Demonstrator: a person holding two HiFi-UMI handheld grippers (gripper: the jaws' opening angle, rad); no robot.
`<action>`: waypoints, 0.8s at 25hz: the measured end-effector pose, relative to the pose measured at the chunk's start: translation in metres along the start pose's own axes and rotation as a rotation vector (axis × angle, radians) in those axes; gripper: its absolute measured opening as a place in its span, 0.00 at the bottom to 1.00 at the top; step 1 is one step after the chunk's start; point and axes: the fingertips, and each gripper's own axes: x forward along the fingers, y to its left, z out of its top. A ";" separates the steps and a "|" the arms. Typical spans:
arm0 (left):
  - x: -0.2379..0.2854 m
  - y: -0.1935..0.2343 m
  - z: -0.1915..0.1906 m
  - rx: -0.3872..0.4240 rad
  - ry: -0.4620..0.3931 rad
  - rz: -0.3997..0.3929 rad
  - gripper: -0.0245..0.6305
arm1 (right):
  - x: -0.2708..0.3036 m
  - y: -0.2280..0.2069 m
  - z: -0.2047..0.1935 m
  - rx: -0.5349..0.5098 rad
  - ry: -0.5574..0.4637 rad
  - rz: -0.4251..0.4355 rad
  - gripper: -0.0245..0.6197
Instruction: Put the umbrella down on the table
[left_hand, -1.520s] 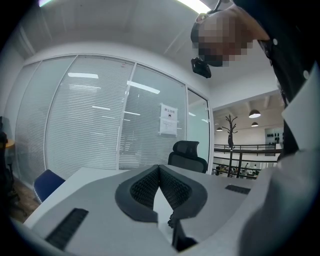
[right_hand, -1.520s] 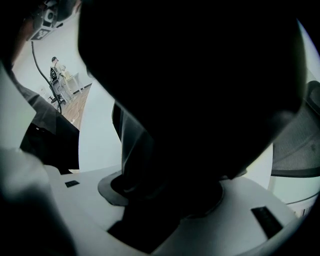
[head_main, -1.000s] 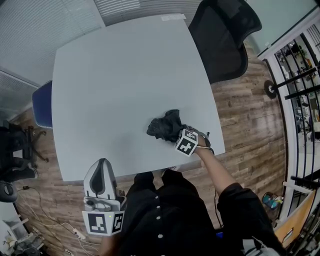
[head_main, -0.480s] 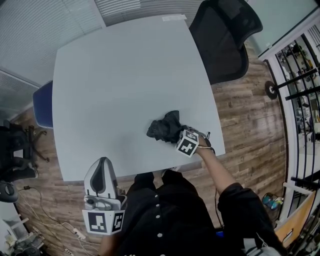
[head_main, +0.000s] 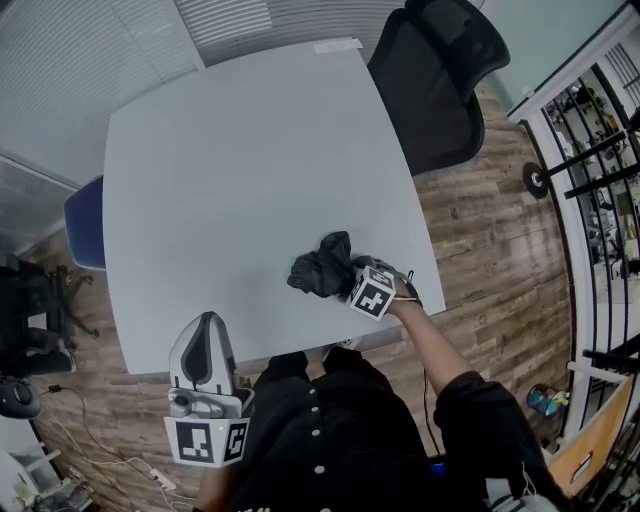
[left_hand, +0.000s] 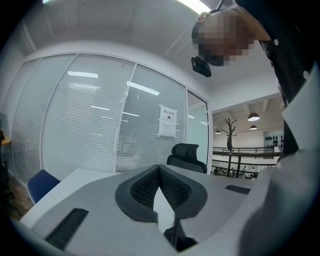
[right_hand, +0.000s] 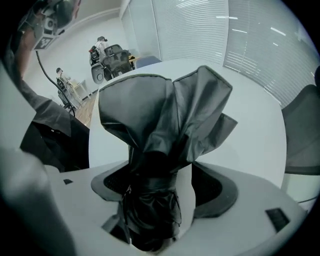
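Right gripper (right_hand: 164, 189) jaws have just been opening, now spread around the umbrella (head_main: 322, 268) lying on the table (head_main: 220, 160); I'd back out straight so the fabric doesn't snag; left gripper (left_hand: 159, 186) pressed together, empty.

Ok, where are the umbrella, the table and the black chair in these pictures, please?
umbrella (head_main: 320, 266): head view, on its crumpled black fabric.
table (head_main: 230, 160): head view, on its bare top.
black chair (head_main: 425, 100): head view, on its wide middle part.

The umbrella (head_main: 320, 270) is glossy black. The tabletop (head_main: 240, 160) is pale blue-grey. The floor (head_main: 490, 240) is brown wood-grain. The office chair (head_main: 430, 80) is black; the side chair (head_main: 85, 225) is blue. The person's clothing (head_main: 330, 430) is black with white buttons.
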 end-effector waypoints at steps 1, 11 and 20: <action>0.003 -0.001 0.001 0.000 -0.004 -0.008 0.06 | -0.003 -0.002 0.000 0.009 -0.008 -0.009 0.60; 0.041 -0.027 0.012 -0.014 -0.047 -0.148 0.06 | -0.082 -0.022 0.009 0.139 -0.222 -0.163 0.43; 0.065 -0.052 0.021 -0.017 -0.085 -0.268 0.06 | -0.229 -0.047 0.035 0.342 -0.772 -0.449 0.09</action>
